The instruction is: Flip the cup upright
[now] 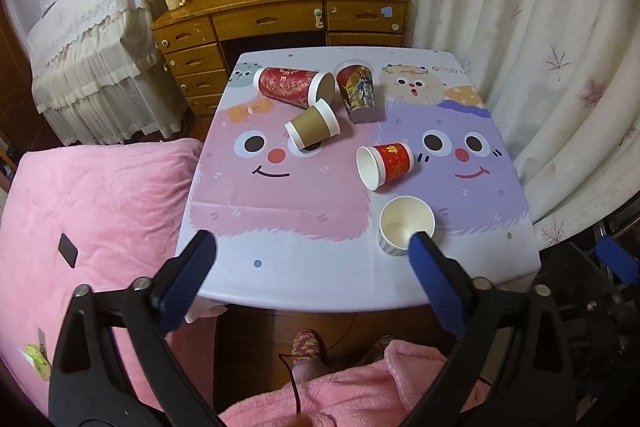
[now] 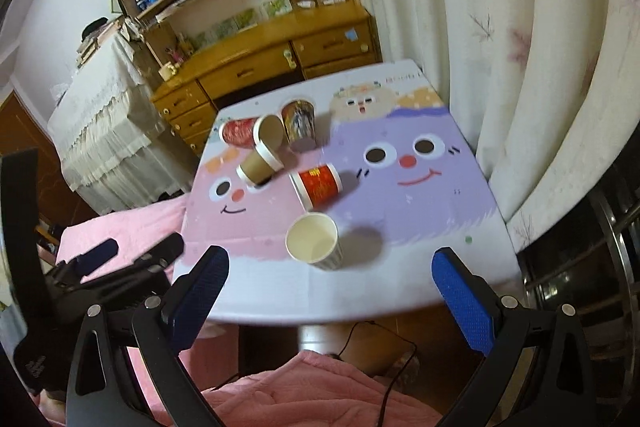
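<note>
Several paper cups are on the cartoon tablecloth [image 1: 280, 259]. A white striped cup [image 1: 405, 227] [image 2: 314, 241] stands upright near the front edge. A small red cup [image 1: 387, 165] [image 2: 318, 183] lies on its side behind it. A brown cup [image 1: 314, 127] [image 2: 259, 165] and a large red cup [image 1: 294, 87] [image 2: 240, 131] also lie on their sides. A dark patterned cup [image 1: 356, 93] [image 2: 298, 123] stands at the back. My left gripper [image 1: 312, 251] is open and empty, in front of the table. My right gripper [image 2: 330, 265] is open and empty, just before the white cup.
A pink blanket [image 1: 80, 211] covers a seat left of the table and my lap below. A wooden desk with drawers [image 1: 280, 15] stands behind the table. White curtains [image 1: 540, 67] hang to the right. The left gripper's body shows at the left of the right wrist view [image 2: 100, 267].
</note>
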Motion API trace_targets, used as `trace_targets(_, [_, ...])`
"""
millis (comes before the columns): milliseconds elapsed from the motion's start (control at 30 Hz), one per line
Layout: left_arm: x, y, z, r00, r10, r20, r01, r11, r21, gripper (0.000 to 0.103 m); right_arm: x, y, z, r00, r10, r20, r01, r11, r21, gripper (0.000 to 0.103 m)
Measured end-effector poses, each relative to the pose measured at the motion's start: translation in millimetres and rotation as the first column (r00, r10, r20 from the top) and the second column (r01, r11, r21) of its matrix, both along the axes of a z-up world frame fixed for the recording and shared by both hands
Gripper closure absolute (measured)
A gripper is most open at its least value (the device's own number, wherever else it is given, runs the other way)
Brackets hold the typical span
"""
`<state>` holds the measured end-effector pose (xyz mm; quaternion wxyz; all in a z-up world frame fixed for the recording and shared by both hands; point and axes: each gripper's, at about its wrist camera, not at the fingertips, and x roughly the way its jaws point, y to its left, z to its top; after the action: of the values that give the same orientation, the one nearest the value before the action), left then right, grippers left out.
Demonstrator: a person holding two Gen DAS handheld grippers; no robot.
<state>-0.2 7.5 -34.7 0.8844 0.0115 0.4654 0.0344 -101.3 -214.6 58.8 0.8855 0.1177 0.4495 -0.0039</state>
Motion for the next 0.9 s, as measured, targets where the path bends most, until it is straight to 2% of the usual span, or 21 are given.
trace_targets(200, [5, 7, -2, 0.999, 0.022, 0.044, -0.022, 1.000, -0.010, 0.001, 9, 7, 0, 1.000, -0.012, -0.002, 0.012, 1.000, -0.029, 0.000])
trace_targets(900, [16, 17, -7, 0.998, 0.007, 0.056, -0.006, 1.000, -0.027, 0.001, 29, 9, -19, 1.000, 0.001, -0.024, -0.002, 1.000, -0.025, 0.000])
